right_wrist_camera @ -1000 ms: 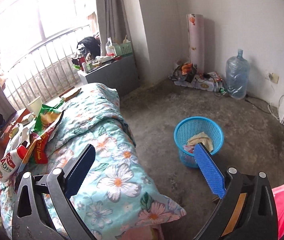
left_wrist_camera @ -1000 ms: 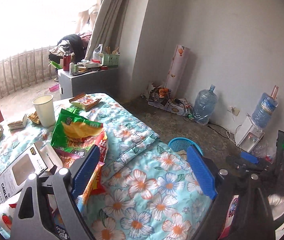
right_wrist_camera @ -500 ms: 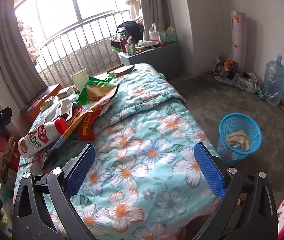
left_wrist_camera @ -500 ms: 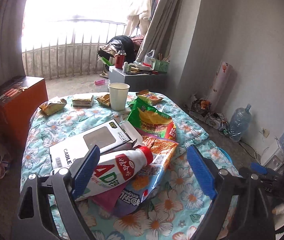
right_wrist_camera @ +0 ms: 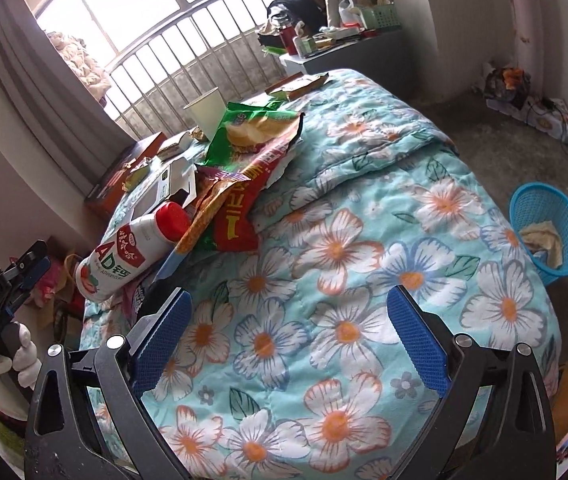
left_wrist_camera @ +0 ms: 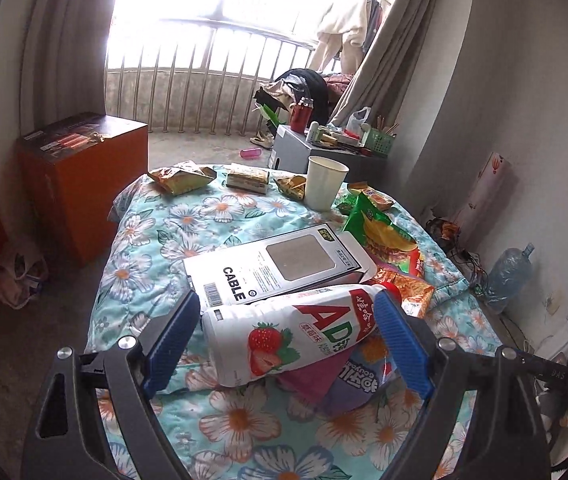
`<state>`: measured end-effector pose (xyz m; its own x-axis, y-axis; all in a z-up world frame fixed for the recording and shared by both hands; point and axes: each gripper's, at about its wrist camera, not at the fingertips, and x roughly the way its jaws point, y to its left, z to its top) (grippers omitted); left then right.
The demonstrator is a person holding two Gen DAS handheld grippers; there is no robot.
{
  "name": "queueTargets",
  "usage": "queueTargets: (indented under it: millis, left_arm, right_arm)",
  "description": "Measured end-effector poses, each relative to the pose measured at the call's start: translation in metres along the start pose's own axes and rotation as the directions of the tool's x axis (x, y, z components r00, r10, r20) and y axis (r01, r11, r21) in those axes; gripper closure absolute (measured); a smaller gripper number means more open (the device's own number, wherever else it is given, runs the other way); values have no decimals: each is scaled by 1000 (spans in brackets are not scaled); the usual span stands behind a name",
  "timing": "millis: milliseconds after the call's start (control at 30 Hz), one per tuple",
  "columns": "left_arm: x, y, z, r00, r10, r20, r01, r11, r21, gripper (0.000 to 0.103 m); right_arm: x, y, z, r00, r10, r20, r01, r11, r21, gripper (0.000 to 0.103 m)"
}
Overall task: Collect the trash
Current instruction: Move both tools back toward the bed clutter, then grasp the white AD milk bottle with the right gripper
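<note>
A white AD milk bottle (left_wrist_camera: 291, 336) with a red cap lies on its side on the floral bed cover, between the open fingers of my left gripper (left_wrist_camera: 284, 332); I cannot tell whether the pads touch it. It also shows in the right wrist view (right_wrist_camera: 132, 248). Behind it lie a white cable box (left_wrist_camera: 280, 264), a green chip bag (left_wrist_camera: 383, 236), red and orange wrappers (right_wrist_camera: 236, 208) and a paper cup (left_wrist_camera: 323, 182). My right gripper (right_wrist_camera: 287, 336) is open and empty above the flowered cover. A blue trash basket (right_wrist_camera: 549, 232) stands on the floor to the right.
Small snack packets (left_wrist_camera: 182, 176) lie at the bed's far end. An orange cabinet (left_wrist_camera: 80, 168) stands left of the bed, a cluttered grey side table (left_wrist_camera: 323, 148) behind it. A water jug (left_wrist_camera: 507, 276) and cables lie by the right wall.
Both views swung left from the floor and basket toward the bed's trash pile. My left gripper has come close around the AD bottle. Both grippers stay open.
</note>
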<state>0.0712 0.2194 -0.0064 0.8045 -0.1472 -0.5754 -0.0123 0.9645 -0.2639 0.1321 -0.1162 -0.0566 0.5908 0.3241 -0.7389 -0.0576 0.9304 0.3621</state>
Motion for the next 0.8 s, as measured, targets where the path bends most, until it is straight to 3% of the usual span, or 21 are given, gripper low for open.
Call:
queueTargets:
  millis: [200,400,633,800]
  left_arm:
    - [18,27,9,1000,-19,-8,18,994,-105,18]
    - [43,61,16,999,-9,-49,-1,979,-204,39]
    - [78,83,6,980,-9,-200,-39,971,-234,53]
    - [72,72,-6,969,-90,-231,41,977,-210,56]
  right_arm:
    - [6,11,10,994,103,-29,-102,995,18,17]
    - [7,37,26,975,218,-38,-218,976,-15,35]
    - [23,77,39,911,402,-91,-405,914,-13,45]
    - [44,93,36,890,431,-147,-434,901,14,49]
